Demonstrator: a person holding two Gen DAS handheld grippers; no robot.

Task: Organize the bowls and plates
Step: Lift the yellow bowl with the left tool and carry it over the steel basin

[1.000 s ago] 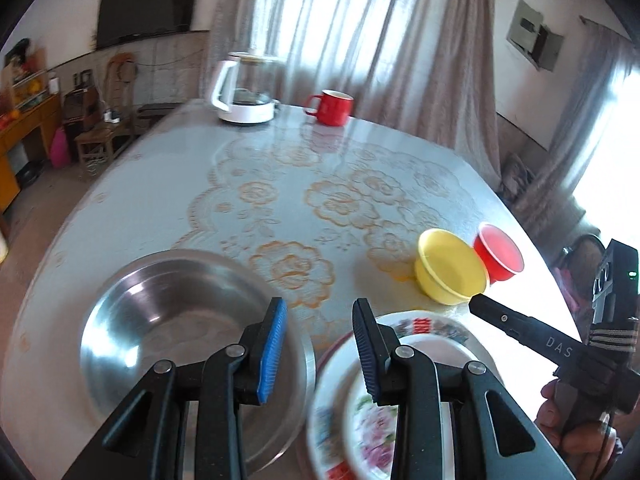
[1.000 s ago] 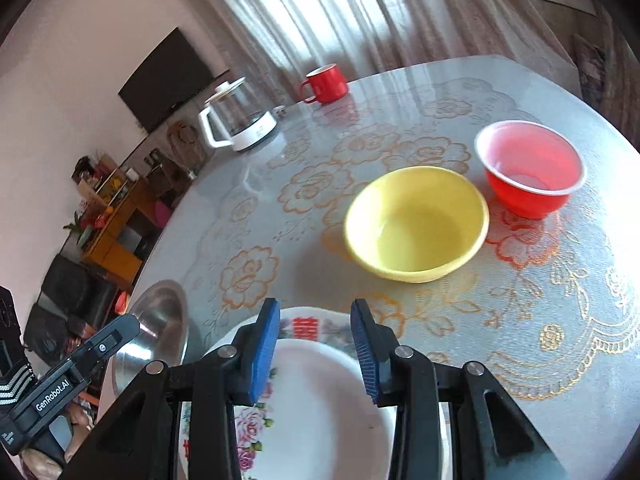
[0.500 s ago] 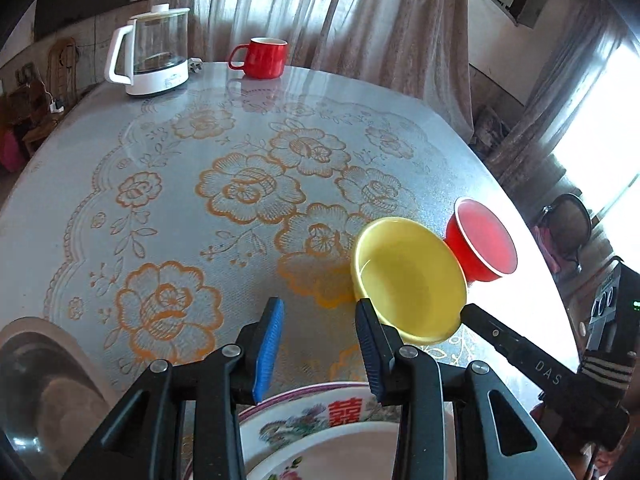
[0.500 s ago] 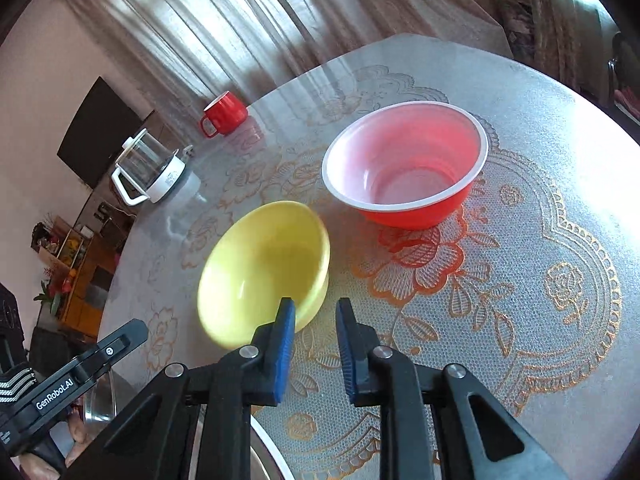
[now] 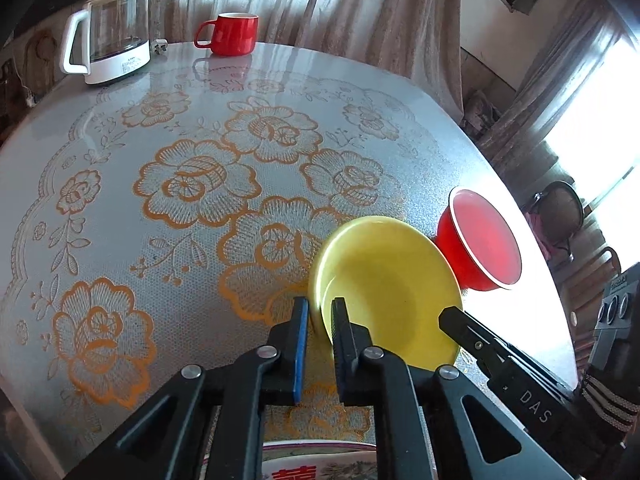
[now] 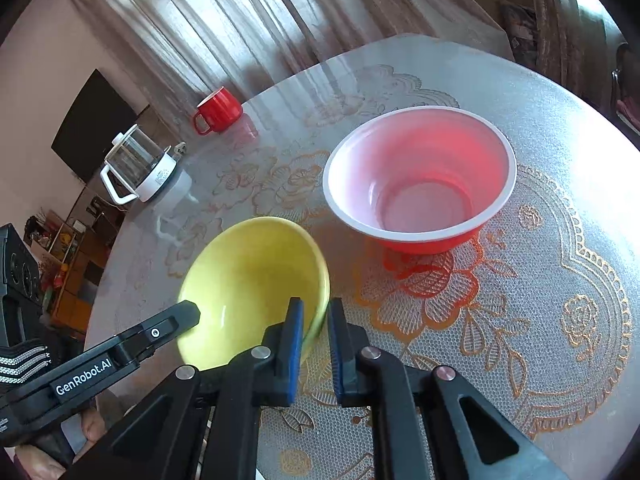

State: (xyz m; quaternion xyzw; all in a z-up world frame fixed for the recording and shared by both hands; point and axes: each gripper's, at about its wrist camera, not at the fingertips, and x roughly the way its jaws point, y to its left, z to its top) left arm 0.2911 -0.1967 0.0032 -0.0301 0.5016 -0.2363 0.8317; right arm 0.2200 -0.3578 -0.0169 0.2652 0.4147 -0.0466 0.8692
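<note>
A yellow bowl (image 5: 392, 288) (image 6: 248, 276) stands on the flower-patterned table, close beside a red plastic bowl (image 5: 484, 240) (image 6: 420, 184). My left gripper (image 5: 320, 320) is shut on the yellow bowl's left rim, one pad inside and one outside. On the opposite rim my right gripper (image 6: 315, 320) is shut the same way. Each view also shows the other gripper's black finger at the far side of the bowl. Only the rim of a floral plate (image 5: 320, 464) shows, under my left gripper at the near table edge.
A glass kettle (image 5: 112, 32) and a red mug (image 5: 232, 34) stand at the far edge of the table (image 5: 180, 240). A chair (image 5: 560, 208) sits beyond the right edge by the curtains. The red bowl is near that edge.
Both grippers left the floral plate and steel bowl, swung over to the yellow bowl and went from open to shut on its rim, one on each side.
</note>
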